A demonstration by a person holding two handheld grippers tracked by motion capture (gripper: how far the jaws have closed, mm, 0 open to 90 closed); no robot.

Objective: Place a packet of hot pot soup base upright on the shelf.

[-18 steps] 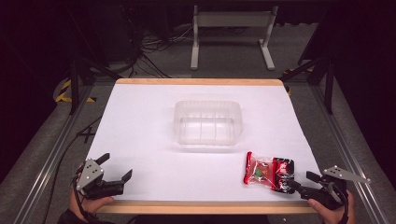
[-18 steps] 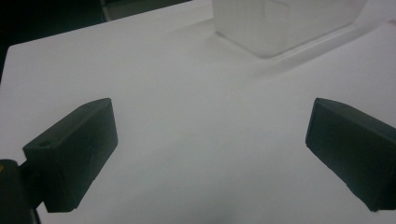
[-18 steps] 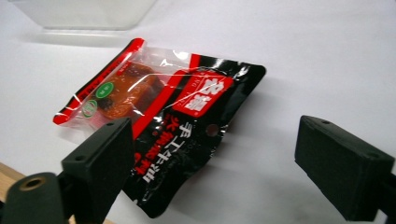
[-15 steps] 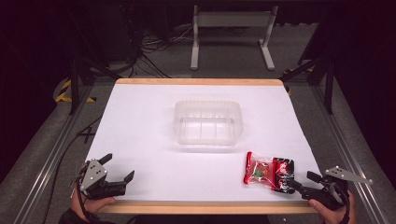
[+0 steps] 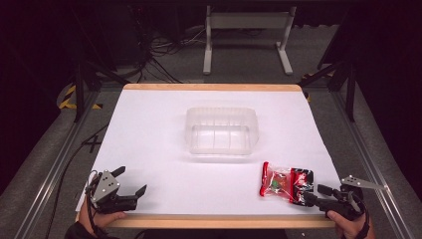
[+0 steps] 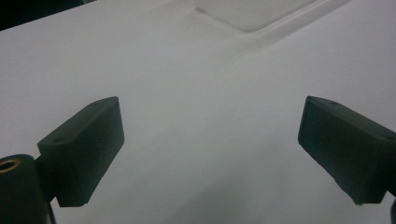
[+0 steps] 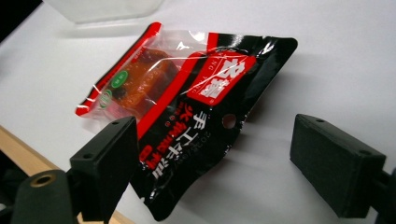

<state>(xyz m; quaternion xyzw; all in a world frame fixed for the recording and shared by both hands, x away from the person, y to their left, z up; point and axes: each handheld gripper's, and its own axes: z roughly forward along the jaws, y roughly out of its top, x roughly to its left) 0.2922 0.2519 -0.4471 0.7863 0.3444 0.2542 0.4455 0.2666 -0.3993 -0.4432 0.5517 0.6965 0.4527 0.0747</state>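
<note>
Right gripper (image 5: 314,193) jaws spread, glossy red-black snack packet (image 5: 286,180) just at 9 o'clock. Left gripper (image 5: 130,181) jaws spread over matte white table (image 5: 149,129). Clear ribbed plastic tub (image 5: 221,130) centre.

A fixed overhead camera looks forward and down across the white table (image 5: 149,129). Two gripper-mounted cameras skim close above it; all three views share the clear plastic container (image 5: 221,130).
</note>
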